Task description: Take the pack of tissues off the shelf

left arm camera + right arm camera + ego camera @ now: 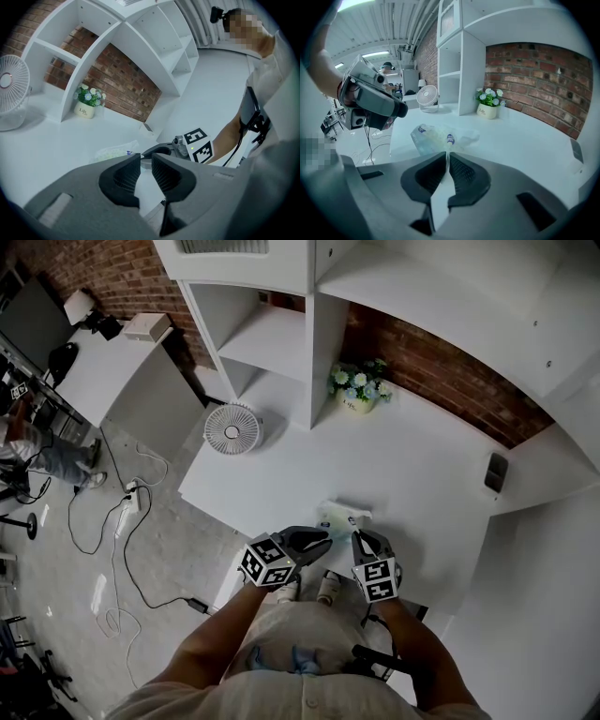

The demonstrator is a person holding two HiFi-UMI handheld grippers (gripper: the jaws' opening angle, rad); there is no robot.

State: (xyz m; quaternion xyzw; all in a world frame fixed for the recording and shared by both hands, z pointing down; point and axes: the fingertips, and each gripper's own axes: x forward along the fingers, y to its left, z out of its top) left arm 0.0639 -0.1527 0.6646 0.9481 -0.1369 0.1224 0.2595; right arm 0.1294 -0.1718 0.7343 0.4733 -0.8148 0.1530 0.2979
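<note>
Pack of tissues (342,517): lies flat on the white table (422,456), clear of the shelf unit (272,338), which stands well apart at its 11 o'clock in the head view. A flower pot (356,390) sits at the pack's 12 o'clock and a small fan (232,427) at its 10 o'clock.

Right gripper (448,157): jaws stand a thin sliver apart. The crinkled wrapper flap of the pack (436,136) sits right at their tips, at 12 o'clock in the right gripper view. The pads do not visibly press on it, so I record no firm grip.

Left gripper (146,159): jaws narrowly parted with nothing between them. It hangs just beside the right one, at the pack's 7 o'clock in the head view, and does not touch the pack.

Assessment: the pack is off the shelf and rests on the table, so the step in hand appears to be the release at set-down.

Next move: judged to call for a wider opening of the right jaws and a straight pull-back toward 6 o'clock, so that the thin film does not snag and drag the pack.
</note>
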